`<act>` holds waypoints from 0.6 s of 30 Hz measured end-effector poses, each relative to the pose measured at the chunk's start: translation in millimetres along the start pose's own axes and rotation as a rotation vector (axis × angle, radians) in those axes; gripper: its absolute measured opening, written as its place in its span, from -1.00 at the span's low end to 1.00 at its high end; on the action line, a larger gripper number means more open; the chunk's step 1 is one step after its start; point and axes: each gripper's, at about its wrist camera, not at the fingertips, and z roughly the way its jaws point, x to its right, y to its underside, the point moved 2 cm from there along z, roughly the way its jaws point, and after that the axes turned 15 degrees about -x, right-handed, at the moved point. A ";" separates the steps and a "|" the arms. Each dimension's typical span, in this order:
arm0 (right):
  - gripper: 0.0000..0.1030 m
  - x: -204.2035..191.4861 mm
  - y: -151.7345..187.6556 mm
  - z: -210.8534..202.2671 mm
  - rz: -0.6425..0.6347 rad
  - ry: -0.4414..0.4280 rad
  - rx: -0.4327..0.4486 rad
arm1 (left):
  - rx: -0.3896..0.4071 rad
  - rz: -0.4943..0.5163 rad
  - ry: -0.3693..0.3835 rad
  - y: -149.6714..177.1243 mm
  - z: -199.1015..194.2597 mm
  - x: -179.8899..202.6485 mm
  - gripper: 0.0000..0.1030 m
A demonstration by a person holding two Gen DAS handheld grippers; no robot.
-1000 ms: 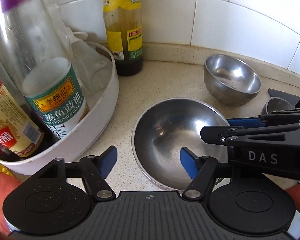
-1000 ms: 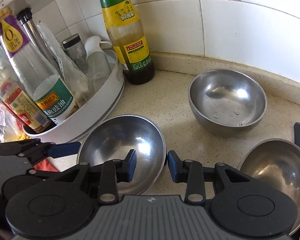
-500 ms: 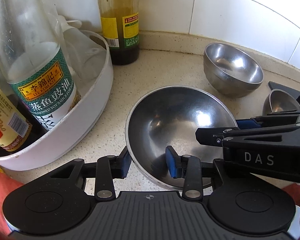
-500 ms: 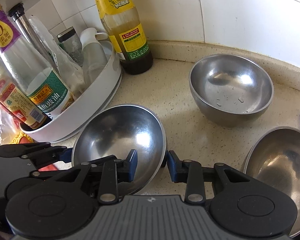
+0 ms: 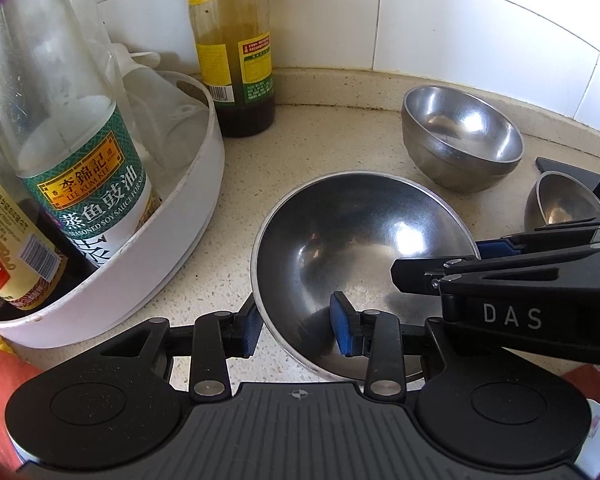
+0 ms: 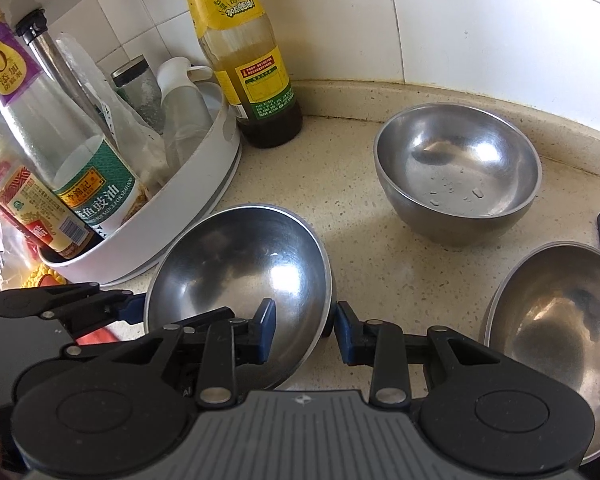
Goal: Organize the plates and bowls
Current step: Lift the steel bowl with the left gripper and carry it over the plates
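Tools, left (image 5: 296, 330) and right (image 6: 305, 330), both straddle the shallow steel bowl's (image 5: 356, 236) rim, pads not visibly touching it.

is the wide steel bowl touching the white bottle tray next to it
Apart. The left wrist view shows a strip of bare counter between the wide bowl and the white tray; the right wrist view agrees.
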 end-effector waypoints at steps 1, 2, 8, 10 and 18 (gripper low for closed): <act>-0.34 -0.2 0.3 -0.8 0.000 0.000 0.002 | 0.002 0.001 -0.001 0.7 -0.6 0.0 -0.14; -0.34 -0.3 0.6 -2.0 -0.001 -0.001 0.005 | 0.003 0.002 -0.002 0.8 -1.0 0.0 -0.14; -0.34 -3.9 3.5 -14.4 -0.010 -0.001 0.033 | 0.029 0.006 -0.017 4.2 -10.5 1.1 -0.13; -0.34 -5.0 5.7 -19.9 -0.012 -0.002 0.043 | 0.039 0.008 -0.021 5.8 -15.1 1.5 -0.13; -0.34 -8.9 19.6 -48.1 -0.016 0.003 0.099 | 0.087 0.031 -0.029 16.9 -41.3 13.0 -0.10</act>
